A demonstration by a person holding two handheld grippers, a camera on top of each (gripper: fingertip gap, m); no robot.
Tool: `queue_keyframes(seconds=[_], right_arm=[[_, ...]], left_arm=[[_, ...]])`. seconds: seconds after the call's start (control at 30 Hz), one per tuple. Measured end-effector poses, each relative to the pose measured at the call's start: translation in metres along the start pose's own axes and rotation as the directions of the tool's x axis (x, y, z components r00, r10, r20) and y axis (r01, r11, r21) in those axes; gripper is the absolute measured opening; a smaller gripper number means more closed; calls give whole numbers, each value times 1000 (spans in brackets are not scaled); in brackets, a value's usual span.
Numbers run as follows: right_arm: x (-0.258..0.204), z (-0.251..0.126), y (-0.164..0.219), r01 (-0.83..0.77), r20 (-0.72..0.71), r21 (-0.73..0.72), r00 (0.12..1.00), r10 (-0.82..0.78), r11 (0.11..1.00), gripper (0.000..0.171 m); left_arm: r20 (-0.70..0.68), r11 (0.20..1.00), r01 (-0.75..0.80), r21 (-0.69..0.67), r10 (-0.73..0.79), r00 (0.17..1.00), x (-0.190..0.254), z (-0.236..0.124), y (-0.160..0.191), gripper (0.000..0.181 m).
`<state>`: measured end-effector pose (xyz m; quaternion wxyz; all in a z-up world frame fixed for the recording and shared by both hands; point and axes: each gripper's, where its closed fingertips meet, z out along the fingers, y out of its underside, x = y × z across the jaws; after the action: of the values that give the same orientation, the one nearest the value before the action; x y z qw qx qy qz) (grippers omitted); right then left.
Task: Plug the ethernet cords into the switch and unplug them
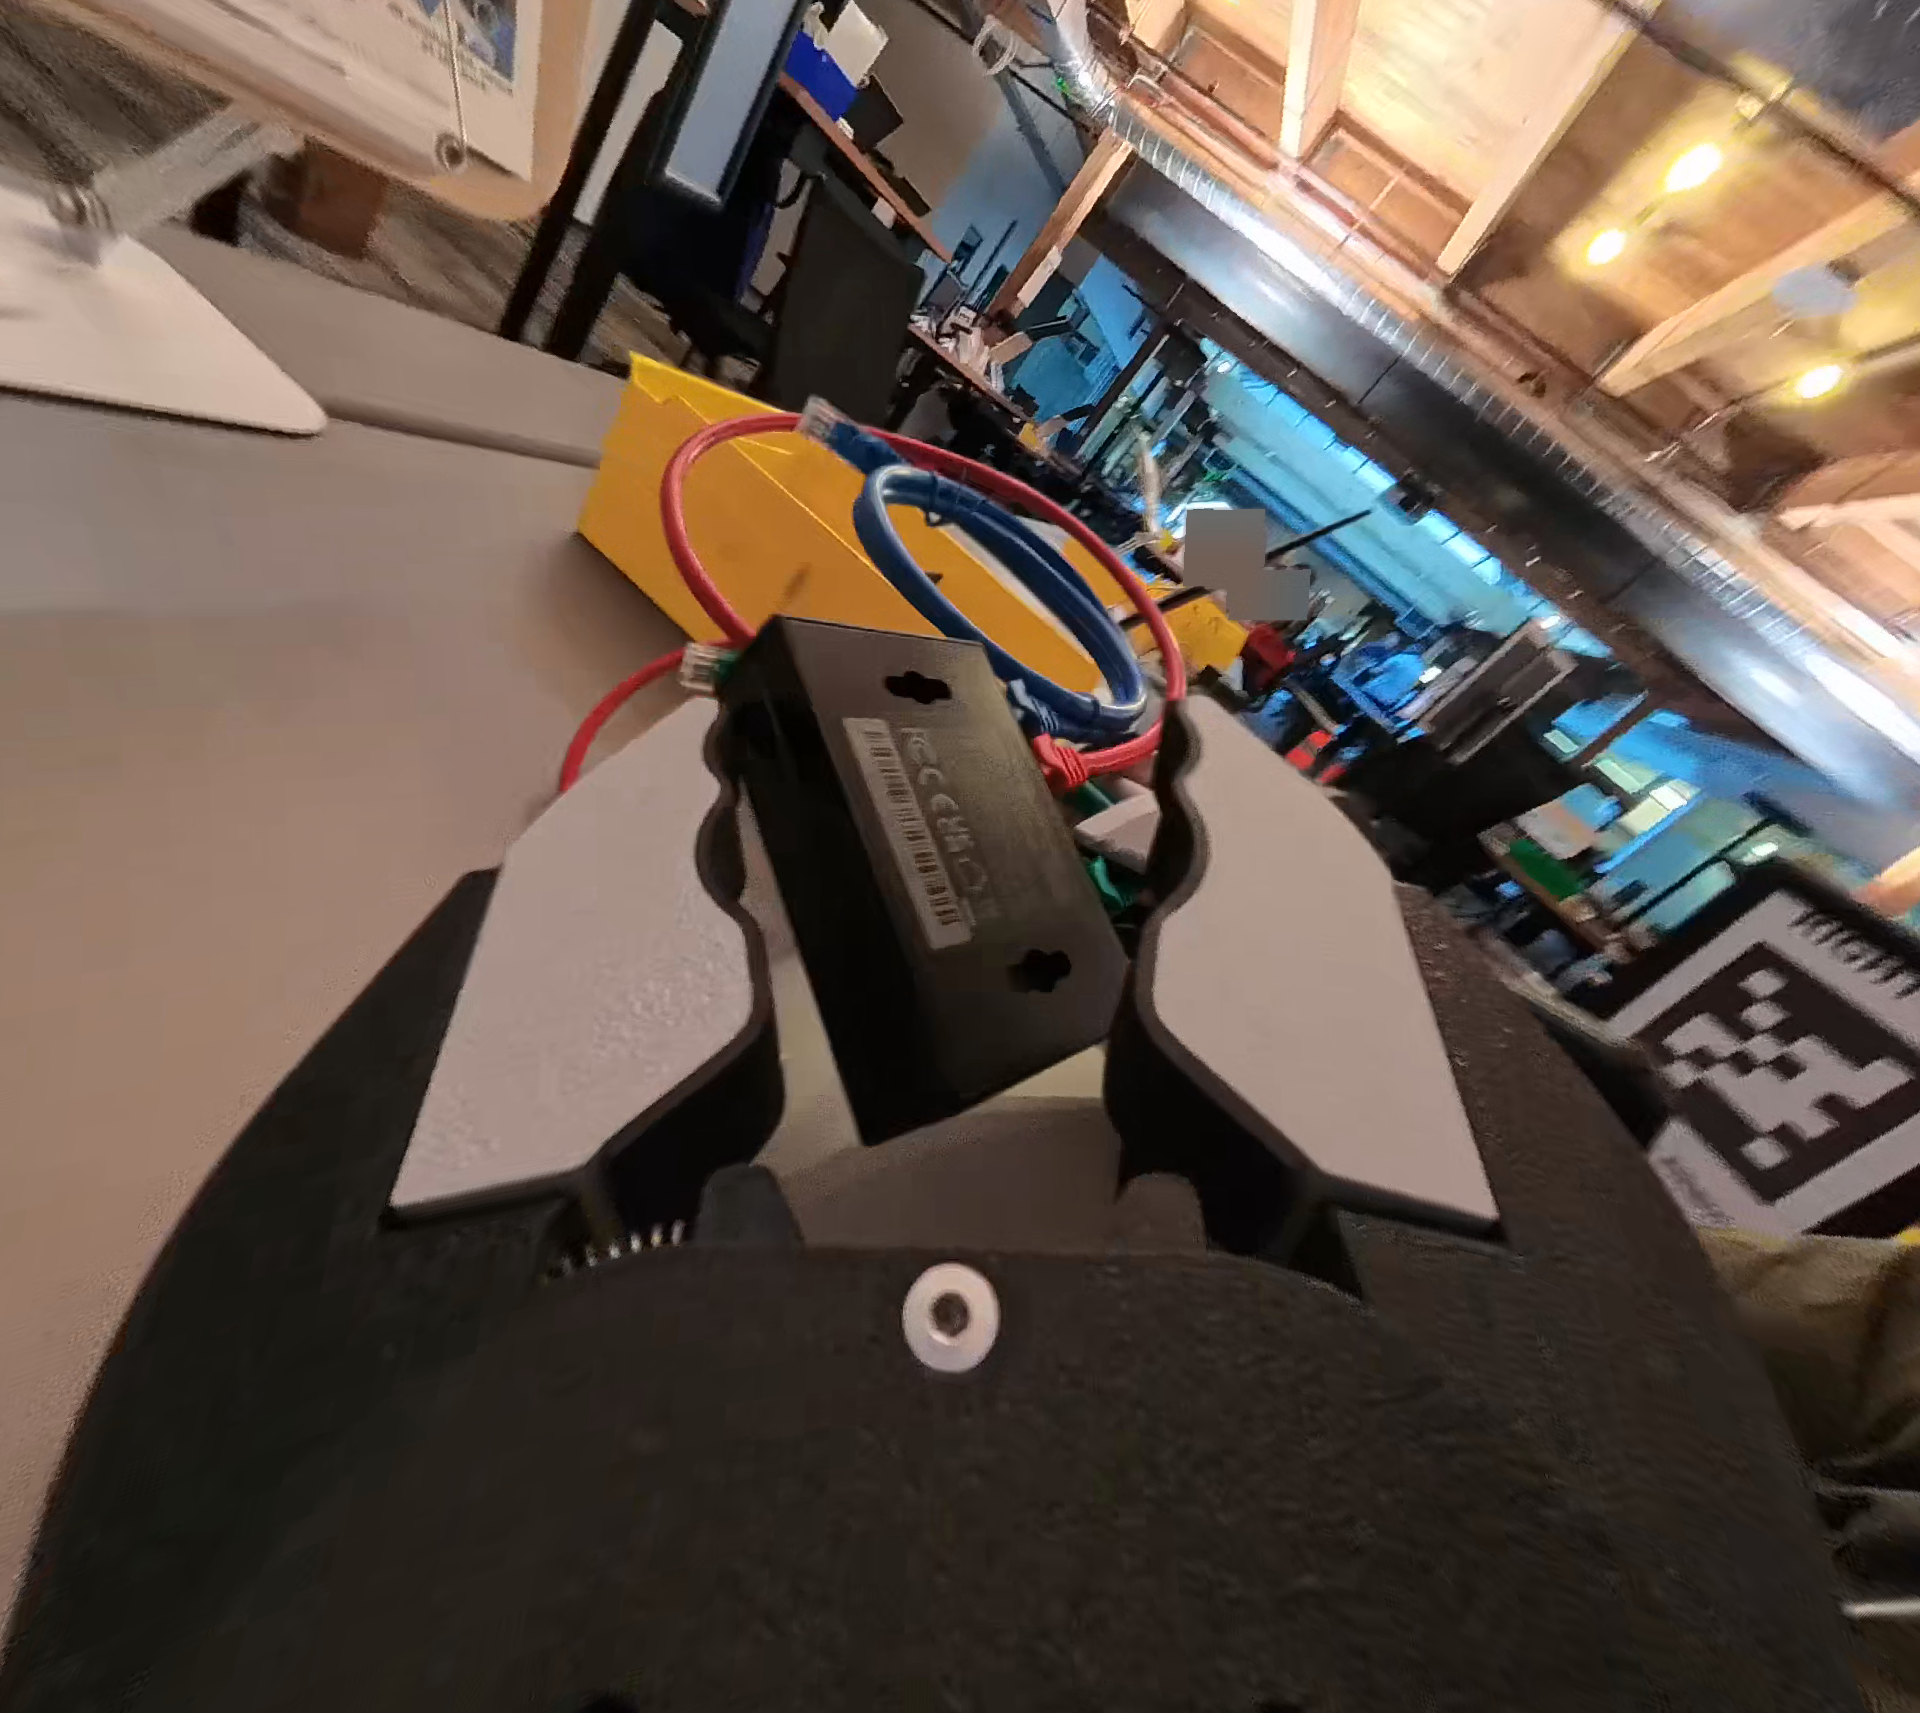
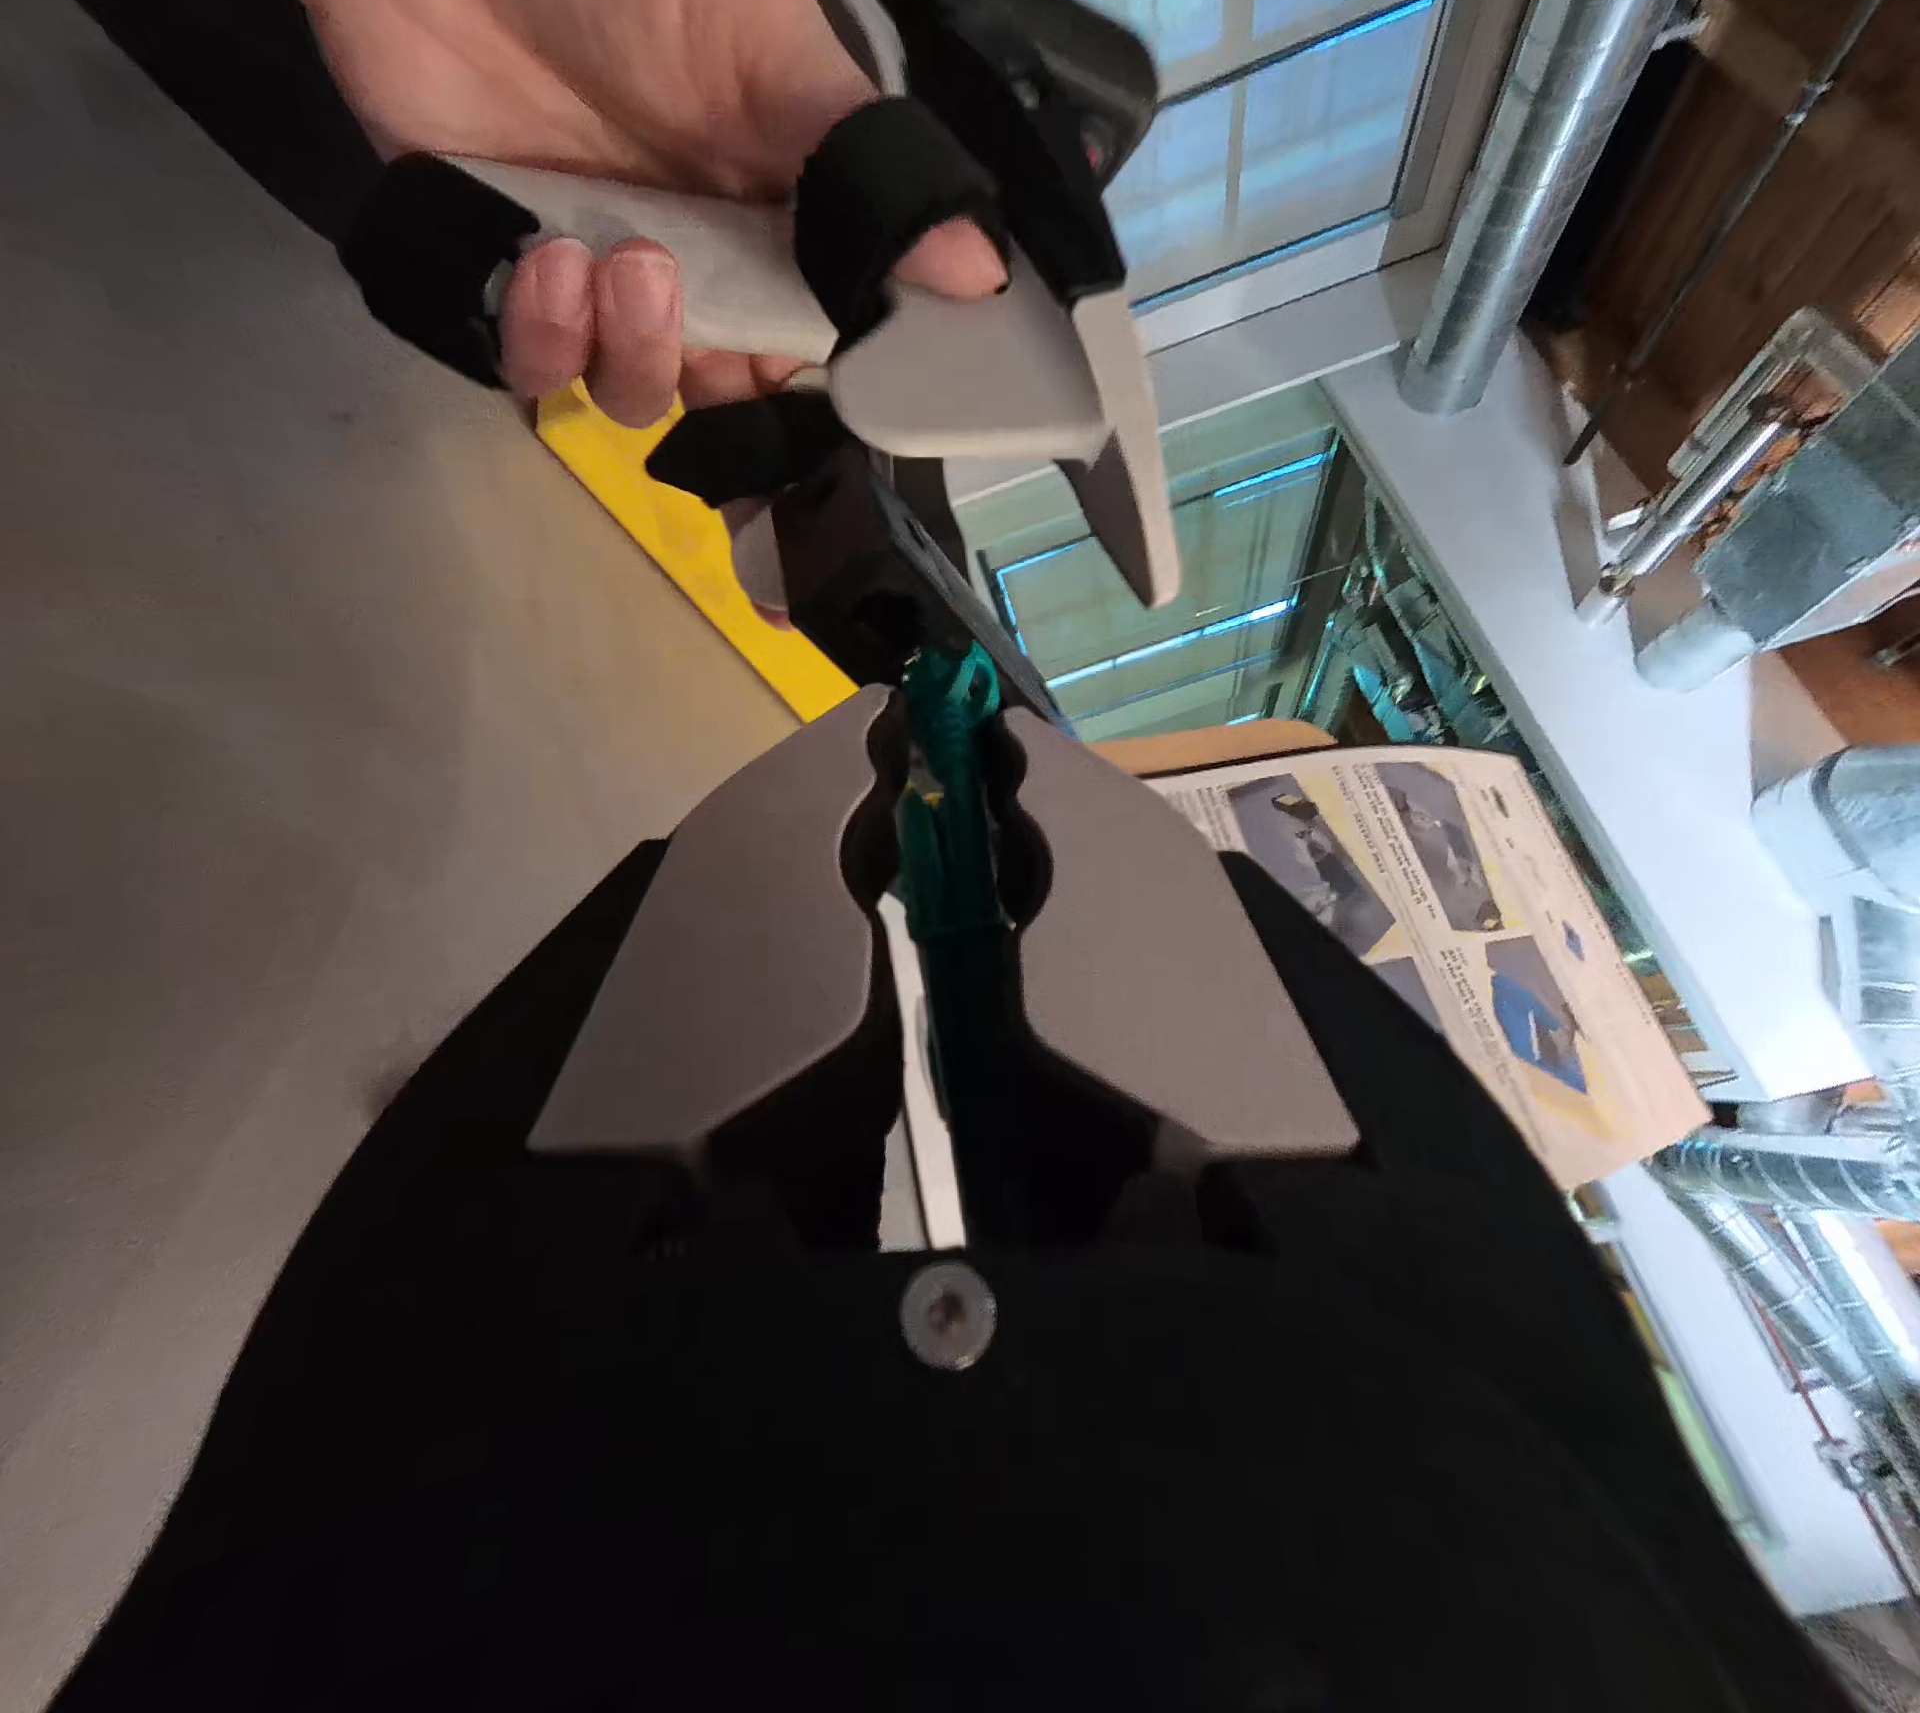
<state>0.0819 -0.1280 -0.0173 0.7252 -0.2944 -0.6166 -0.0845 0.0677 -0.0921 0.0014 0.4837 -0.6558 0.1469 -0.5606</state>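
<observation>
Left gripper (image 1: 951, 790) loosely brackets the black switch (image 1: 914, 874), contact unclear; right gripper (image 2: 943, 733) pinches the green cord (image 2: 945, 832) just ahead at the switch's port, so push or pull straight, steadily.

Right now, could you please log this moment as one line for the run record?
left tool: holds black switch | right tool: shut on green cord at switch | red cord, blue cord: loose
</observation>
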Motion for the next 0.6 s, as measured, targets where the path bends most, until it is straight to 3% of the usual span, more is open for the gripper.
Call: queue_keyframes(seconds=[0.1, 0.23, 0.33, 0.4, 0.6], right_arm=[[2, -2, -3, 58, -24, 27, 998, -57, 998, 14], [6, -3, -5, 101, -56, 23, 993, -100, 995, 14], [9, -5, -7, 113, -79, 30, 991, -110, 993, 14], [10, -6, -8, 113, -84, 43, 991, -109, 993, 14], [5, -2, -2, -68, -2, 63, 998, 69, 996, 17]], left_arm=[[-14, 1000, 20, -21, -21, 1000, -3, -4, -1, 63], [29, 996, -62, -68, 64, 998, -5, -2, 6, 70], [2, 988, -45, -147, 46, 999, -2, 0, 19, 74], [-97, 986, 4, -167, -20, 995, 12, 0, 22, 52], [-172, 989, 115, -90, -129, 977, 13, -7, 5, 33]])
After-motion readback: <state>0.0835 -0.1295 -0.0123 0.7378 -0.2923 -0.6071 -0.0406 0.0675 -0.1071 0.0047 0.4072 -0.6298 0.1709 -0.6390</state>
